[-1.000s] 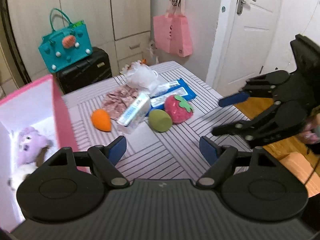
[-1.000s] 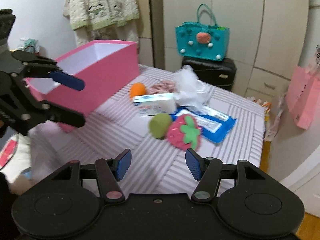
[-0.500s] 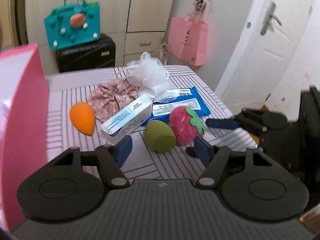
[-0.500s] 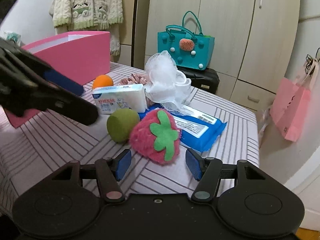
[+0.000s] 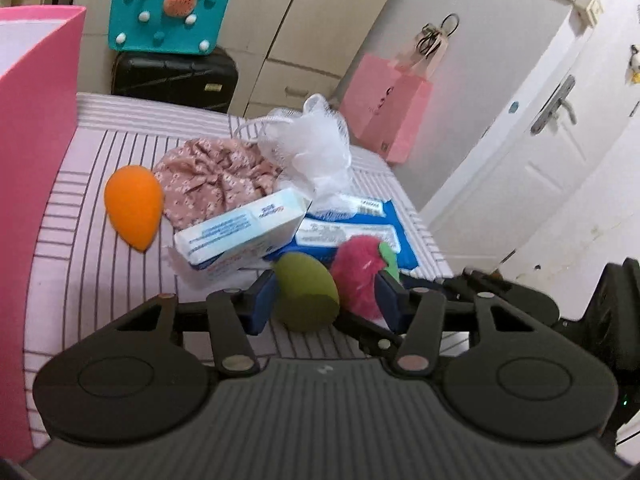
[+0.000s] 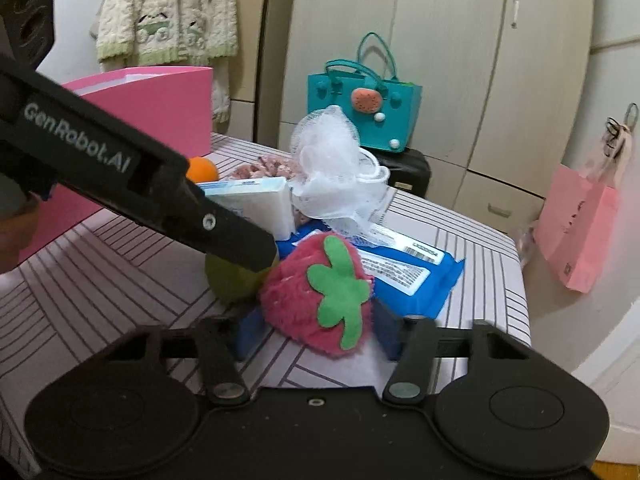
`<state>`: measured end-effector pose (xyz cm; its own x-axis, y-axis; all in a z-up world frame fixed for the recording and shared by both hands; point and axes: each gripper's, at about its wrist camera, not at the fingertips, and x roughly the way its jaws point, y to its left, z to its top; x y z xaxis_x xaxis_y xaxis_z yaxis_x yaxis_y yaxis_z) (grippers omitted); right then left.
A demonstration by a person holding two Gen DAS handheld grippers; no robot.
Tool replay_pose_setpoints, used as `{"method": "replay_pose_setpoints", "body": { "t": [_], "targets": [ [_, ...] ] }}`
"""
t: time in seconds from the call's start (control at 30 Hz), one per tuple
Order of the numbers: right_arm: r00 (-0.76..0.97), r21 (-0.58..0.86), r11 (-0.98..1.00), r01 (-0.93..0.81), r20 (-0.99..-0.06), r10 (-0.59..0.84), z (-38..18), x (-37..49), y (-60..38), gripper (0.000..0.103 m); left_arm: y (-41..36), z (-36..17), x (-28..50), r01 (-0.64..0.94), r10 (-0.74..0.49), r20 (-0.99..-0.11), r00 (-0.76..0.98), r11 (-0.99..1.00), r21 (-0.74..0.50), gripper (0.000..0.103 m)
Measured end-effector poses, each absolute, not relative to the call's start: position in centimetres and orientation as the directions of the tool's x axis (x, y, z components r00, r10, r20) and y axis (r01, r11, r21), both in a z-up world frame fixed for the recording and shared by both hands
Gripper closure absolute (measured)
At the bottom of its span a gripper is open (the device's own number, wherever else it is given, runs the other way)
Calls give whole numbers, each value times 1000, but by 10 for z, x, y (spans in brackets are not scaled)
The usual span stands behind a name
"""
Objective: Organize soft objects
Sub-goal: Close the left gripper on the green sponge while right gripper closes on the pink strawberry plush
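Low in the middle of the left wrist view, the left gripper (image 5: 326, 300) has its jaws closing around a green egg-shaped sponge (image 5: 306, 296). The sponge is olive green, matte and smooth, with one flat cut end facing the camera. The blue left pad (image 5: 262, 300) sits just at its side. The right pad is beyond the neighbouring plush strawberry (image 5: 358, 280), so the jaws are not yet clenched on the sponge.

In the right wrist view the right gripper (image 6: 316, 332) has its jaws closing on the strawberry (image 6: 320, 292), low in the middle of the frame. It is fuzzy and deep pink, with a bright green felt leaf cap stitched on its front. It lies between the two blue pads. Whether they already press its pile I cannot tell, as the fur hides the contact.

Both soft things rest on the striped pink worktop (image 5: 100, 280), touching each other. Behind them lie a blue wipes pack (image 6: 404, 272), a white and blue box (image 5: 240, 236), an orange egg sponge (image 5: 134, 206), a floral pink cloth (image 5: 216, 180) and a white mesh bath puff (image 6: 336, 172). A pink box (image 5: 36, 152) stands at the left edge of the left wrist view.
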<state>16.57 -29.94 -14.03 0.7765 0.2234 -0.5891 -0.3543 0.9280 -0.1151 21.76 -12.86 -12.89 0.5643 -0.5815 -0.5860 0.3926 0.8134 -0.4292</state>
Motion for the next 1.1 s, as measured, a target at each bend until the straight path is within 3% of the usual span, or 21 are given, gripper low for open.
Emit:
{"method": "replay_pose_setpoints", "body": {
  "t": [0.1, 0.57, 0.67, 0.87, 1.1],
  "targets": [
    [782, -107, 937, -333, -586, 211, -142, 161, -300, 54, -130, -130, 218, 383, -565, -589, 577, 825, -416, 51],
    [768, 69, 981, -181, -613, 185, -137, 141, -320, 54, -145, -144, 218, 362, -504, -640, 580, 863, -352, 51],
    [768, 73, 983, -170, -615, 179, -138, 140, -319, 54, -150, -143, 213, 378, -479, -635, 606, 876, -299, 65],
    [769, 73, 984, -160, -615, 171, -136, 137, -318, 54, -151, -137, 202, 421, -472, -635, 611, 874, -243, 66],
    [764, 72, 985, -159, -622, 169, -130, 126, -317, 54, -136, -129, 183, 440, -497, -631, 595, 859, -262, 66]
  ]
}}
